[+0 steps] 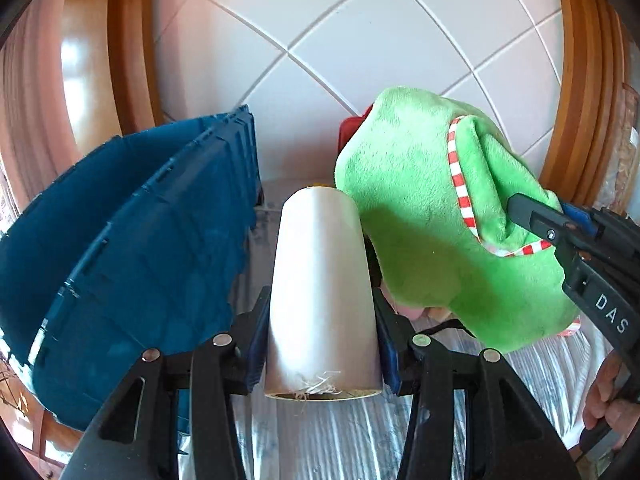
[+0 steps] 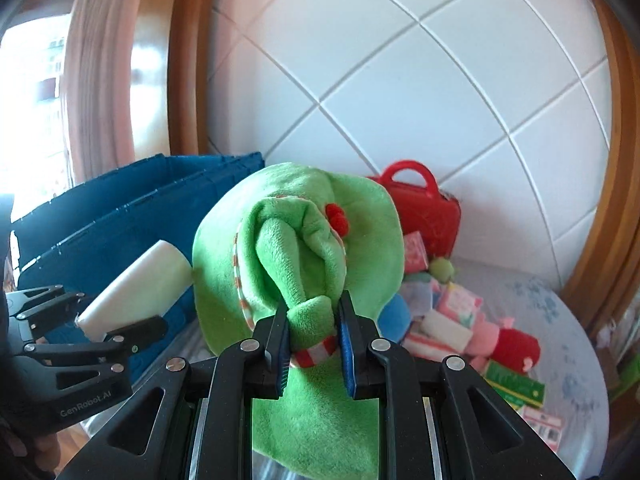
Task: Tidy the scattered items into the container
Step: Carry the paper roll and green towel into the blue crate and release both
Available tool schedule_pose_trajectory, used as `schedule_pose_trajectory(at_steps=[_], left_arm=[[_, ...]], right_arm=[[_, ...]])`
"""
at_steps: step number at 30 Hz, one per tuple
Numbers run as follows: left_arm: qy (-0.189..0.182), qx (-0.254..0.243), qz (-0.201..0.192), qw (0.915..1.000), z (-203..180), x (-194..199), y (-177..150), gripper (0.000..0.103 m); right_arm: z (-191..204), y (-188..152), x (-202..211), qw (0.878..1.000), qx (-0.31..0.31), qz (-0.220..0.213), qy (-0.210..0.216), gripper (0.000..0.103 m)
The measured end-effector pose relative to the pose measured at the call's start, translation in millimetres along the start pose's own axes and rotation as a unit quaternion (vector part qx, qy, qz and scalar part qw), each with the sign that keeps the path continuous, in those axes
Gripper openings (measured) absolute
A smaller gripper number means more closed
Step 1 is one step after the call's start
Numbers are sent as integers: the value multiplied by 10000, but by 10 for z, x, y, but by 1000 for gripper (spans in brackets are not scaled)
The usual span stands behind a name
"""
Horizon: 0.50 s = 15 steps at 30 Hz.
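Both loads are up but not yet in the blue bin [image 2: 120, 204] — the left gripper [image 1: 320, 344] fingers clamp a white roll [image 1: 320, 292] just right of it, the right gripper [image 2: 314, 344] fingers pinch a green plush [image 2: 296, 248] beside that — while a pile [image 2: 460, 320] of boxes and toys waits on the table [image 2: 560, 320], well right of the bin.

A white tiled wall [image 2: 420, 92] with pale grout lines running diagonally fills the space straight ahead of both grippers. Glossy wooden frames [image 1: 132, 48] border it on either side. Far left of the right gripper, a pink curtain [image 2: 100, 64] hangs beside a bright, washed-out window [image 2: 32, 100] letting in daylight.
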State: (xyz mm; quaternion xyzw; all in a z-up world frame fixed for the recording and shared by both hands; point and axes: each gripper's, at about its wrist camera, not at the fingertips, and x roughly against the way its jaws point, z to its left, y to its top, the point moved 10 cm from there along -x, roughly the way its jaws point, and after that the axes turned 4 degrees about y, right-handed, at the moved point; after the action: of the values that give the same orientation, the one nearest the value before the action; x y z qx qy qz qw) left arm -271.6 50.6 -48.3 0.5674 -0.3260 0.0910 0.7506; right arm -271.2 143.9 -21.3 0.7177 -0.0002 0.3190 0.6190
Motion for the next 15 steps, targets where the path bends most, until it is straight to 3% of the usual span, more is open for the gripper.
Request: schedule_pose_trajectory(at_steps=[7,11,15], left_arm=[[5,324,-390,9987,1013,314,628,45],[376,193,-477,9980,1818,285,881,45],[734,5,-310,9968,2760,76,1021,45]], right_arm=[[775,925,11,9967,415,-645,272,20],[1482,1414,-160,9935,550,-876,473,20],[2259,1737,-520,9938,423,-774,674,21]])
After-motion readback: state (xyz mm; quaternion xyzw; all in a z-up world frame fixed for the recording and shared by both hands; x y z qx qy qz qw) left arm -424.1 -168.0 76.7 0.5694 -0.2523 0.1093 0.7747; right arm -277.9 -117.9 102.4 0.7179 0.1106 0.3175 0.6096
